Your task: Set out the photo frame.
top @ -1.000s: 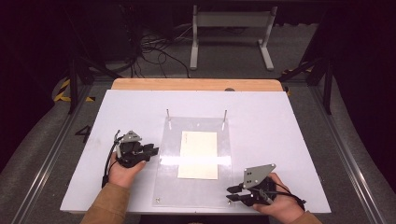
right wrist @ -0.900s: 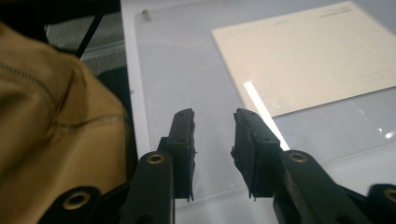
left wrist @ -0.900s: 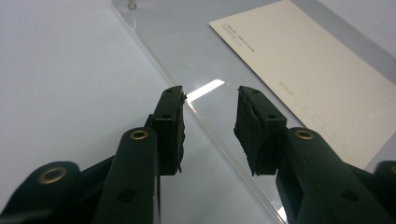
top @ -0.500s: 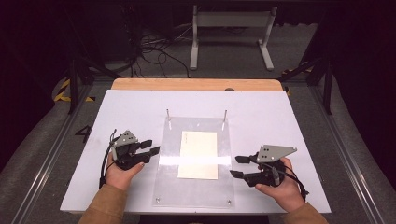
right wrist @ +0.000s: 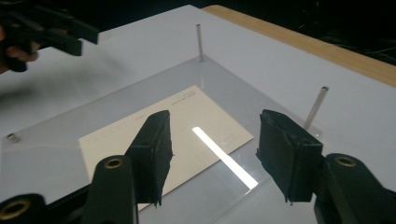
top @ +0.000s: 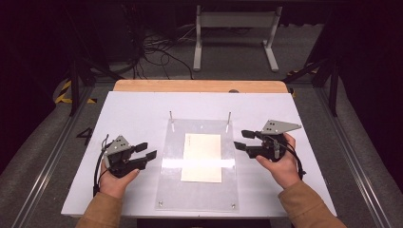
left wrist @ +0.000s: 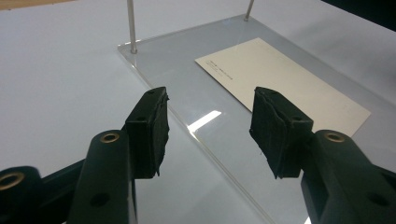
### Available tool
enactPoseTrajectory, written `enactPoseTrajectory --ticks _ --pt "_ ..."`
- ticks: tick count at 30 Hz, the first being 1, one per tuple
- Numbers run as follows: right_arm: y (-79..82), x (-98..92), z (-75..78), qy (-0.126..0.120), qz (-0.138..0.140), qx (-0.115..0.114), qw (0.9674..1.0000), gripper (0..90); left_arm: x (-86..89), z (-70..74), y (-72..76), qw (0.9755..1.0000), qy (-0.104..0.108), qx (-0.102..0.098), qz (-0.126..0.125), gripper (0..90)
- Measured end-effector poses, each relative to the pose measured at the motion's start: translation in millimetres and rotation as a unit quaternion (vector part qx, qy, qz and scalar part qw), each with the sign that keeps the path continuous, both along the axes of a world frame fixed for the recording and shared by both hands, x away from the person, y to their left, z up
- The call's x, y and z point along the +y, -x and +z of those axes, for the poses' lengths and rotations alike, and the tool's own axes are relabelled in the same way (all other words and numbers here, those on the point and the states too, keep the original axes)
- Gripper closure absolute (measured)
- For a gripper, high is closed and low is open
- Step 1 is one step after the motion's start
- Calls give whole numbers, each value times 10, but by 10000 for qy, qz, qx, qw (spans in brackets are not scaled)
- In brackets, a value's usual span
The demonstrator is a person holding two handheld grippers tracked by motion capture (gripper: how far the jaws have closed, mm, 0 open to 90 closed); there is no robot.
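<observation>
A clear acrylic plate (top: 199, 190) lies flat in the middle of the white table, with a cream card (top: 202, 156) on it. Two thin metal pins (top: 171, 115) (top: 229, 115) stand at its far corners. My left gripper (top: 148, 150) hovers just off the plate's left edge. Its jaws have just been opening and nothing is between them (left wrist: 210, 126). My right gripper (top: 240, 140) is held at the plate's right edge, pointing at the card (right wrist: 140, 135). Its jaws stand apart and have just drawn in a little, with nothing between them (right wrist: 212, 144).
The white tabletop (top: 133, 109) ends in a wooden strip (top: 199, 85) at the back. Small screws (top: 160, 203) mark the plate's near corners. Behind the table, a white metal stand (top: 235, 28) and loose cables (top: 157, 47) sit on the floor.
The right gripper went from the plate's near right corner up to the middle of its right edge. The left gripper drew back slightly from the left edge. Both pairs of jaws opened.
</observation>
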State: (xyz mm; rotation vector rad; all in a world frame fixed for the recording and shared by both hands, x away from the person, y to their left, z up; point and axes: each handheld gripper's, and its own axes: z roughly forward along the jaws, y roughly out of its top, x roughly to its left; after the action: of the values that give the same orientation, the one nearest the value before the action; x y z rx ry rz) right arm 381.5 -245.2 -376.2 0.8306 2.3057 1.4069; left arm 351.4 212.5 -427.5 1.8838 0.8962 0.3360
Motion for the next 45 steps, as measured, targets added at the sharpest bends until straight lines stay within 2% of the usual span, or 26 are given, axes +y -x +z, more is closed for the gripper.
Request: enactPoseTrajectory --ticks 5,8,9,11,13,15,18,21,24,28,32,38,41,45 --pt "-204 57 9 211 -229 9 9995 498 42 6 129 10000 -46 -65 17 463" --pt "-331 93 2 232 -446 17 9987 523 54 1 175 9999 -107 -79 24 463" --pt "-331 93 2 232 -446 17 9987 523 54 1 175 9999 -107 -79 24 462" --pt "-430 129 -11 259 -520 48 9983 539 53 -10 183 9999 -109 -34 25 462" --pt "-528 156 -83 -32 -560 17 9984 529 50 -14 174 9999 -134 -49 23 462" --pt "-607 188 -115 30 -683 -95 9976 571 28 -20 172 9999 -147 -60 1 462" --pt "-707 221 -150 157 -841 -75 9963 579 16 -28 165 9998 -191 -92 -34 461" --pt "-805 232 -202 241 -967 -47 9950 574 7 -32 159 9998 -195 -81 -30 461" --pt "-889 216 -265 262 -1019 -126 9944 544 0 -35 157 9998 -192 -82 -53 461" --pt "-982 189 -381 263 -1085 -58 9937 573 -12 -40 152 9998 -192 -67 -66 457" --pt "-1027 202 -436 295 -1128 -112 9931 629 -20 -47 149 9997 -201 -72 -68 457" --pt "-1097 256 -483 413 -1104 -137 9929 663 -25 -55 149 9997 -224 -49 -81 455" --pt "-1133 283 -487 388 -1094 -168 9931 690 -29 -56 149 9997 -231 -55 -97 455" --pt "-1154 331 -500 493 -1092 -223 9925 757 -24 -61 152 9997 -227 -65 -75 454"
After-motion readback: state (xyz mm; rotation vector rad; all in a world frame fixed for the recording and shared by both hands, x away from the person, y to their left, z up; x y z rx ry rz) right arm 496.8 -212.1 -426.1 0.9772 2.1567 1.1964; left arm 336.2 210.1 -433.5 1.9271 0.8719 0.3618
